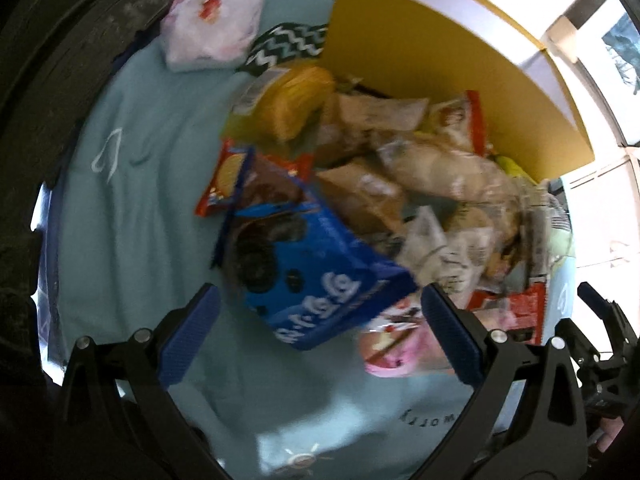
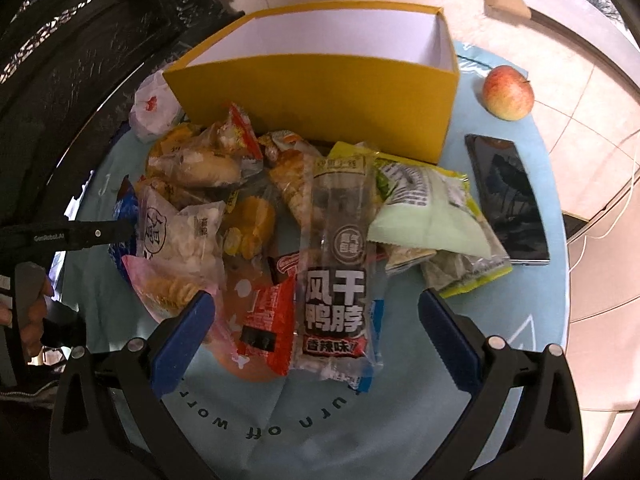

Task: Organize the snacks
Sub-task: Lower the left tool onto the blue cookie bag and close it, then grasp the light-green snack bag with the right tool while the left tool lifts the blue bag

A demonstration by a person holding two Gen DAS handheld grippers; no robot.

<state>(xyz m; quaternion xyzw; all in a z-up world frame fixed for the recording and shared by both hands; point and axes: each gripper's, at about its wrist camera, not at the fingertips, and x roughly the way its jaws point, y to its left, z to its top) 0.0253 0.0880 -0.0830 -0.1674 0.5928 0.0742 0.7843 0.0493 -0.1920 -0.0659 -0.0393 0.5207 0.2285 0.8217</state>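
Snack pile (image 2: 280, 216) lies heaped on the round worktop (image 2: 520, 320), pressed against the near wall of the yellow box (image 2: 312, 96). Box stands open-topped and looks empty inside, likely the bin the packets are meant for; nothing sorted yet, by my reading.

Right gripper (image 2: 316, 332): jaws spread wide, holding nothing, hovering over the pile's near edge astride the clear duck-neck packet (image 2: 336, 280) and a red packet (image 2: 266, 320) beside it. Judged lined up for a first pick.

Left gripper (image 1: 320, 336): jaws likewise wide and empty, at the pile's far-left side over the blue cookie packet (image 1: 320, 276), with a pink packet (image 1: 394, 344) just beside.

Right view alone shows the box interior, an apple (image 2: 508, 93) and a dark phone (image 2: 508, 200) to the right of the box. Left view, blurred, alone shows the cookie packet's face; a white wrapped bundle (image 1: 214, 16) left of the box appears in both.
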